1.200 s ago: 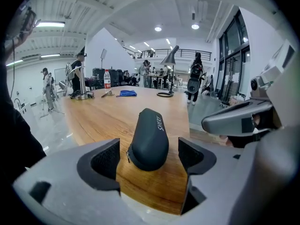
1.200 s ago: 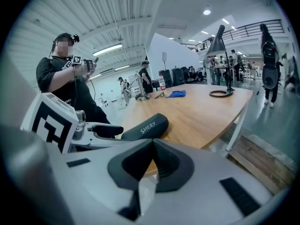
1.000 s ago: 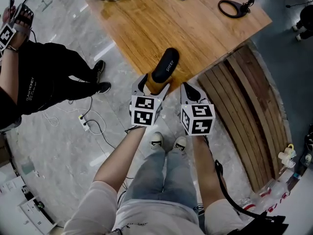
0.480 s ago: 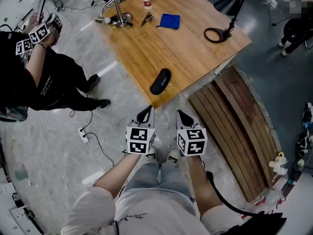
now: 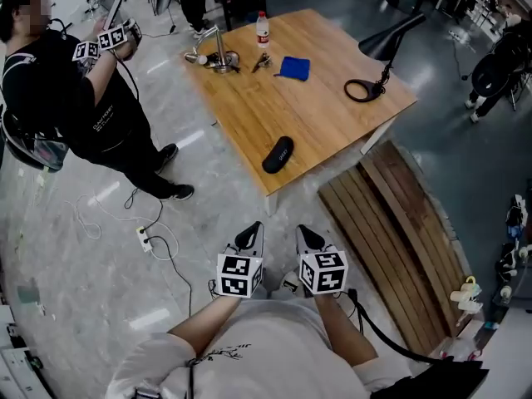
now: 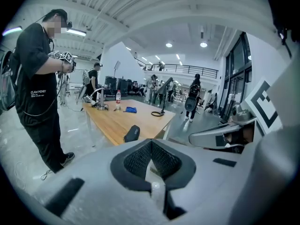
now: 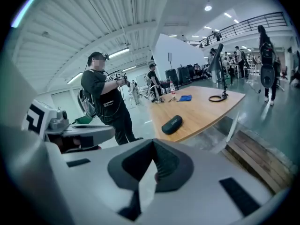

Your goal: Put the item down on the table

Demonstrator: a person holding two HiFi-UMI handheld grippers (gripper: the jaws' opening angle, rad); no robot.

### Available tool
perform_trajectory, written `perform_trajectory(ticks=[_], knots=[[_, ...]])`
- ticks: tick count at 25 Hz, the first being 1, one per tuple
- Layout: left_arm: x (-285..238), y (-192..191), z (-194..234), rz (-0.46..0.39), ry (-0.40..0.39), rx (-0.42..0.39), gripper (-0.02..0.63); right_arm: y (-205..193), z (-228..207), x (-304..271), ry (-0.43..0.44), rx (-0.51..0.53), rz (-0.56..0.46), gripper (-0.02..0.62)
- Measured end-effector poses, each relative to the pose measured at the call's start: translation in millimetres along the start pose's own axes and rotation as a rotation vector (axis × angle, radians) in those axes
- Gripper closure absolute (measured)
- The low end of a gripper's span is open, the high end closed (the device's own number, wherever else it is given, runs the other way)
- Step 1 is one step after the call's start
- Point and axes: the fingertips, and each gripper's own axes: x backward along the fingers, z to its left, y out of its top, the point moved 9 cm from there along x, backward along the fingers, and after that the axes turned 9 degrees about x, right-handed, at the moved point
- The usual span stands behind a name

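A black oblong case (image 5: 278, 155) lies flat near the front corner of the wooden table (image 5: 332, 131), with nothing touching it. It also shows in the left gripper view as the case (image 6: 131, 133) and in the right gripper view as the case (image 7: 172, 124). My left gripper (image 5: 252, 231) and right gripper (image 5: 305, 234) are held side by side over the floor, well short of the table. The left gripper (image 6: 151, 146) is shut and empty. The right gripper (image 7: 153, 150) is also shut and holds nothing.
A person in black (image 5: 91, 115) stands left of the table holding other grippers. At the table's far end are a water bottle (image 5: 263, 30), a blue cloth (image 5: 294, 67), metal parts (image 5: 218, 56) and a black lamp (image 5: 374, 65). Wooden slats (image 5: 407, 231) lie right; a cable (image 5: 143, 235) crosses the floor.
Both grippers have drawn back from the table to over the floor. The case, which was between the left gripper's jaws, now lies alone on the table. The left jaws have shut.
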Motion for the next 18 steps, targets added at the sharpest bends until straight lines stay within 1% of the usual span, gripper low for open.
perform_trajectory(ticks=[3, 6, 14, 18], knots=[[8.9, -0.3, -1.4, -0.013, -0.002, 0.006, 0.6, -2.7, 10.0, 3.7, 0.008, 0.017, 0.007, 0.592], [8.8, 5.9, -2.0, -0.026, 0.0, -0.007, 0.6, -1.9, 14.9, 6.9, 0.012, 0.025, -0.001, 0.592], [0.5, 24.5, -14.6, -0.063, -0.027, -0.031, 0.6, 13.9, 10.8, 5.7, -0.005, 0.039, -0.046, 0.592], [0.3, 25.1, -16.1, -0.065, -0.032, -0.031, 0.6, 13.3, 7.9, 6.3, -0.011, 0.037, -0.041, 0.592]])
